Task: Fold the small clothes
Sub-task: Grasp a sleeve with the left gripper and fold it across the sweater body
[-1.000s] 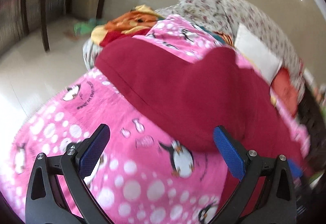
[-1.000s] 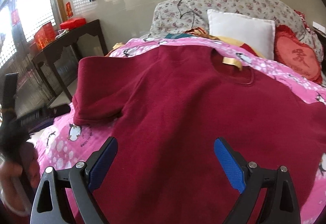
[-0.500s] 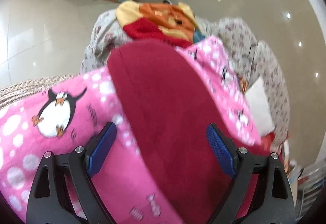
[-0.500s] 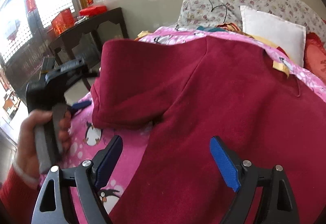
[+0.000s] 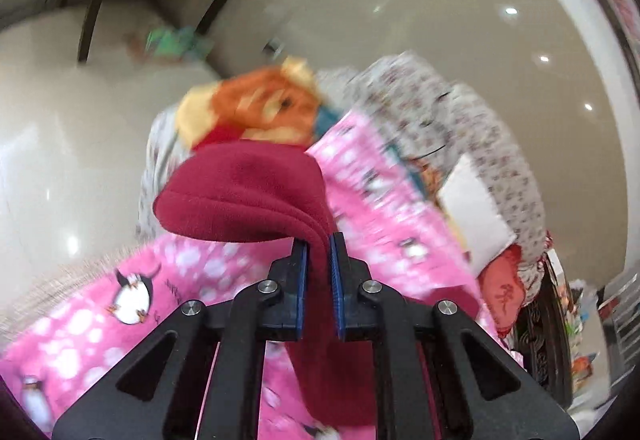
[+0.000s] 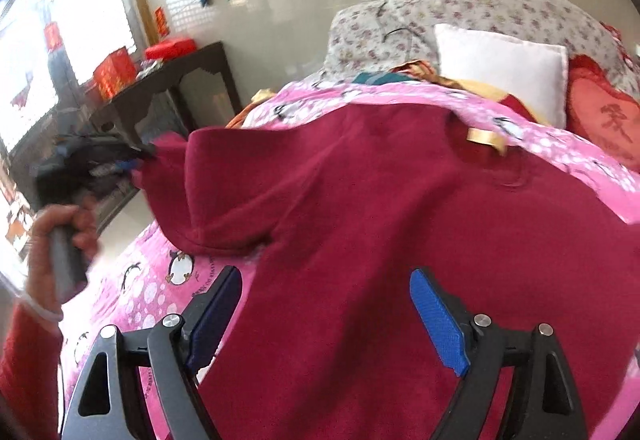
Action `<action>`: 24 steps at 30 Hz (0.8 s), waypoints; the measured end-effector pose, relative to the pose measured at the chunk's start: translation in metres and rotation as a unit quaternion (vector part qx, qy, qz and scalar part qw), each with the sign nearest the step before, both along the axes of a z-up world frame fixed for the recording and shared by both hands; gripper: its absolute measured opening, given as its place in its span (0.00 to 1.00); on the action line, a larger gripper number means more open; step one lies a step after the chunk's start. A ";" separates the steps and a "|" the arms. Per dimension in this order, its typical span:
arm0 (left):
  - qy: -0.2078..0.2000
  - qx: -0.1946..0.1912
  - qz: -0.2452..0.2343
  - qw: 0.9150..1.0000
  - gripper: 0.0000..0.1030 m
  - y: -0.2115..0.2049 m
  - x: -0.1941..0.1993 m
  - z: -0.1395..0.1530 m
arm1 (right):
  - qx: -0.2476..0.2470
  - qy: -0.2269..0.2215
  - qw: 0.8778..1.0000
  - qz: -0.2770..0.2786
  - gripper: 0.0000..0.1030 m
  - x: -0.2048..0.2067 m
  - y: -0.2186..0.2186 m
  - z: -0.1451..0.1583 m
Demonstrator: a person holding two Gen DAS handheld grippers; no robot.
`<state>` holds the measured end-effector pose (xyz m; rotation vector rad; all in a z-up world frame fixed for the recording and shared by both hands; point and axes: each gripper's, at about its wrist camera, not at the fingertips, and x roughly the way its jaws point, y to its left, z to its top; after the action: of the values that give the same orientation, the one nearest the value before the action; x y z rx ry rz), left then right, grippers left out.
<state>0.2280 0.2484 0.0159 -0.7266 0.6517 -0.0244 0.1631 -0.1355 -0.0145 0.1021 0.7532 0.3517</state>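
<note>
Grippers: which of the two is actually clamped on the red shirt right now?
The left gripper: its pads are shut on a sleeve fold of the red shirt. The right gripper hovers open above the shirt body.

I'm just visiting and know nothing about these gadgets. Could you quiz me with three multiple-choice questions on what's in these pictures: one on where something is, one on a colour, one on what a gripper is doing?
1. Where does the dark red fleece top lie?
A. on the pink penguin-print blanket
B. on the dark wooden side table
C. on the floor

2. What colour are the pads on the right gripper fingers?
A. green
B. blue
C. yellow

3. What is the left gripper doing?
A. standing open over the blanket
B. shut on the white square pillow
C. shut on the top's sleeve

Answers:
1 A, the top is spread over the penguin blanket.
2 B, both pads show blue in the right wrist view.
3 C, red fabric is pinched between its closed fingers.
</note>
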 end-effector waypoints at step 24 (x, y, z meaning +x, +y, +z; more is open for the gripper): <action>-0.041 0.127 -0.395 0.909 0.21 -0.380 -0.046 -0.042 | 0.005 0.046 0.979 -0.201 0.82 -0.040 -0.225 -0.021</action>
<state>0.1816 -0.1317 -0.0259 -0.1701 0.8152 -0.7022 0.1227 -0.3607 -0.0356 0.2758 0.8015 -0.0345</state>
